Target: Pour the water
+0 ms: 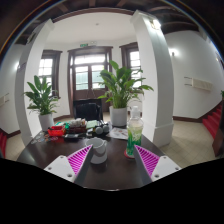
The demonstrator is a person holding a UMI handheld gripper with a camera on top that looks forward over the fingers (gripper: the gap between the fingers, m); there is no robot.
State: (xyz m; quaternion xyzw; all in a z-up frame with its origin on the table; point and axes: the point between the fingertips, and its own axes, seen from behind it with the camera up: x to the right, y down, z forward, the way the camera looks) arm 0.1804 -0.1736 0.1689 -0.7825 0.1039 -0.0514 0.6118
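Clear bottle (134, 128) beyond parted fingers (80, 159)

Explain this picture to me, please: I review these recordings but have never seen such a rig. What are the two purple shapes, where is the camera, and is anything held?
There is no robot here. A person carries a hand-held claw, and the single camera rides on it, looking forward along its two fingers. The purple shapes are the pads on the fingers' inner faces. The claw is open and holds nothing. On the dark round table, a small white cup stands between and just ahead of the fingers. Beyond the right finger stands a clear bottle with a green item beside it. Further back lie mixed items too small to name, then two potted plants and double doors.
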